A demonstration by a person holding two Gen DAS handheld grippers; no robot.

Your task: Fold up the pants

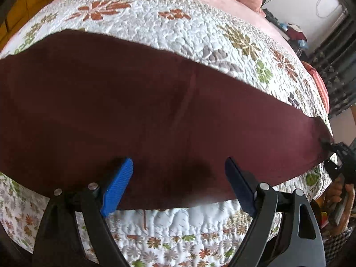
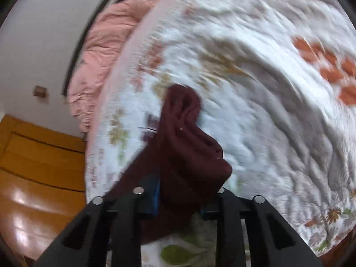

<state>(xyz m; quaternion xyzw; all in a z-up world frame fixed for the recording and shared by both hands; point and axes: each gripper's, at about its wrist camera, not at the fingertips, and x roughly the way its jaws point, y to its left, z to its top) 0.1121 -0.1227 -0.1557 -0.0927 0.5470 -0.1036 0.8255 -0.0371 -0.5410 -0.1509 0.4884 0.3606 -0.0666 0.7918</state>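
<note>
Item: dark maroon soft-knit pants [image 1: 138,115], laid flat across the white floral quilted bedspread [image 1: 178,22], along its near edge. Left gripper [image 1: 178,178]: fingers wide, empty, poised over the near hem. Right gripper [image 2: 180,200]: clamped on a bunched end. Handling, judged: light, limp, unslippery; take hold at hems and corners.

Soft even daylight, moderately bright. Left wrist view sharp; strong fisheye bulge, dark vignette at corners. Faint soft shadows under blue finger pads [image 1: 118,187] on maroon pants [image 1: 133,111]. Right wrist view heavily motion-blurred, floral quilt [image 2: 267,89] smeared in arcs. White glare patches on glossy wooden floor [image 2: 29,211]. White wall [image 2: 44,44] evenly lit.
</note>
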